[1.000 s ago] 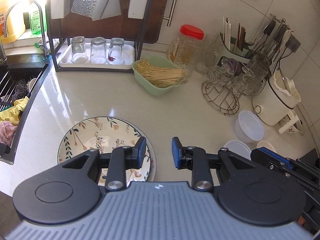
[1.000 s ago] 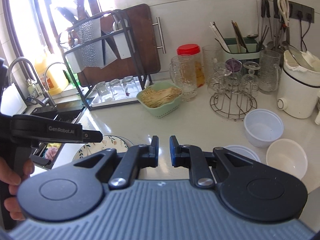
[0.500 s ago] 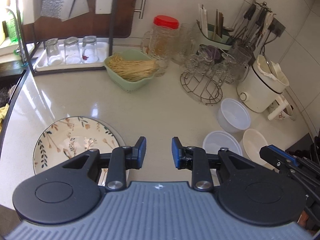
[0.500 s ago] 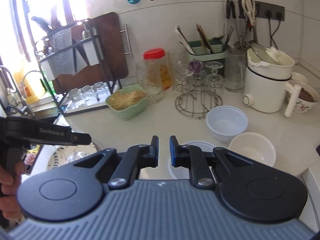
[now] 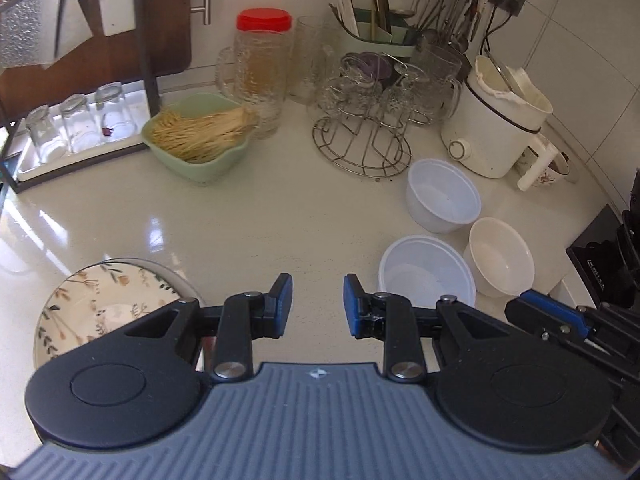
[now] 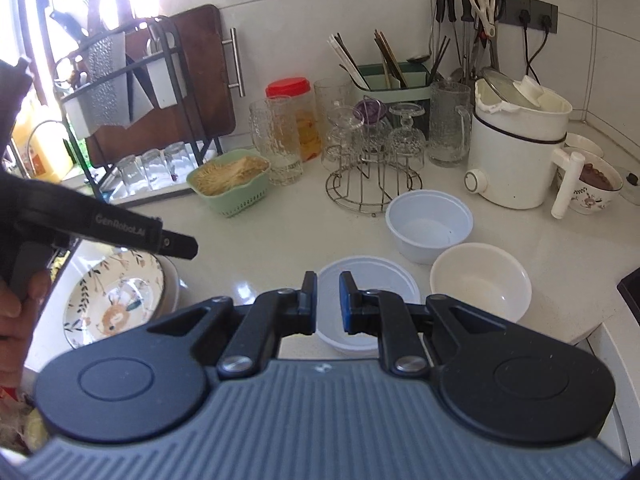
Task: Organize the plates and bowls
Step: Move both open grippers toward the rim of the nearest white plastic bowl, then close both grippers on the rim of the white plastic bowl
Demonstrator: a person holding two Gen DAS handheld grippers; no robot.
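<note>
A floral plate (image 5: pixel 100 304) lies on the counter at the lower left, also in the right wrist view (image 6: pixel 116 304). Three white bowls stand at the right: a shallow one (image 5: pixel 428 276) (image 6: pixel 368 280), a deeper plastic one (image 5: pixel 444 196) (image 6: pixel 428 220), and a cream one (image 5: pixel 502 260) (image 6: pixel 480 284). My left gripper (image 5: pixel 318 300) is open and empty above bare counter between the plate and the shallow bowl. My right gripper (image 6: pixel 328 300) is open by a narrow gap, empty, above the shallow bowl's near rim.
A green basket of noodles (image 5: pixel 200 140), a red-lidded jar (image 5: pixel 262 64), a wire rack of glasses (image 5: pixel 364 120), a white cooker (image 5: pixel 496 120) and a dish rack with glasses (image 5: pixel 76 124) line the back. A dark hob edge (image 5: pixel 600 248) is at the right.
Both grippers have swung right: the plate slid toward the left edge and the three bowls came into fuller view. The jaw gaps look unchanged.
</note>
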